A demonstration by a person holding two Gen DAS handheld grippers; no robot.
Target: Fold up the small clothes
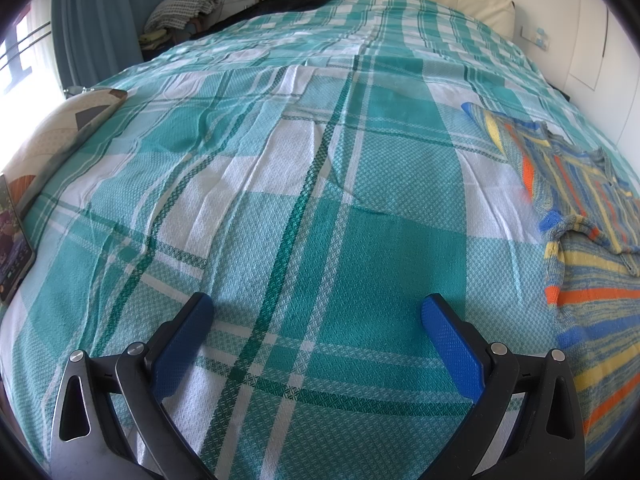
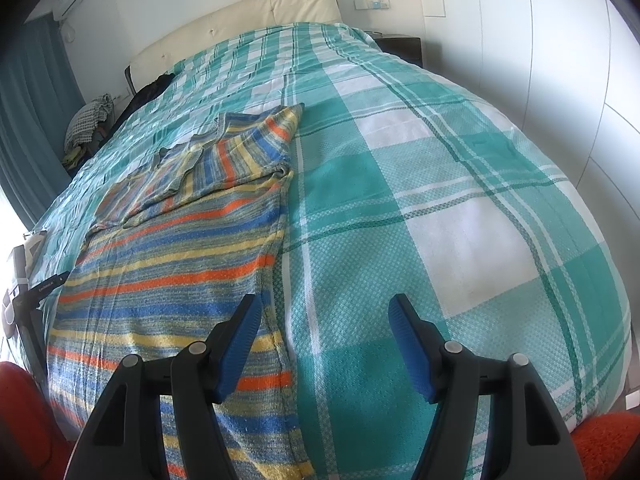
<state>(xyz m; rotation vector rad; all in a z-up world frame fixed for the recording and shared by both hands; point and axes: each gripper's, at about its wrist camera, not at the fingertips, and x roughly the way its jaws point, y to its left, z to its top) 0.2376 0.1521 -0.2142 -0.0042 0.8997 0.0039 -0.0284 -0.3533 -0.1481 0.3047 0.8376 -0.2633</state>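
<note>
Grippers are idling: left gripper [image 1: 317, 314] and right gripper [image 2: 324, 314] are both hanging wide, gripping nothing. Striped knit top [image 2: 180, 264] is lying on the plaid bedspread [image 2: 440, 208], its right edge just under the right gripper; one sleeve is looking tucked in, so folding is looking barely started. Left view is clipping the top at its right edge but adding a tablet [image 1: 12, 248] far left; right view is showing the whole garment.

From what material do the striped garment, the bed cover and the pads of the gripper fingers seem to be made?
Striped garment: looks like knitted yarn, soft and matte; a fuzzy, mottled surface shows.
Bed cover: seems woven cotton, matte; a small waffle-like weave and fine creases are visible.
Finger pads: probably moulded rubber or plastic, blue, with a fine grid texture.
</note>
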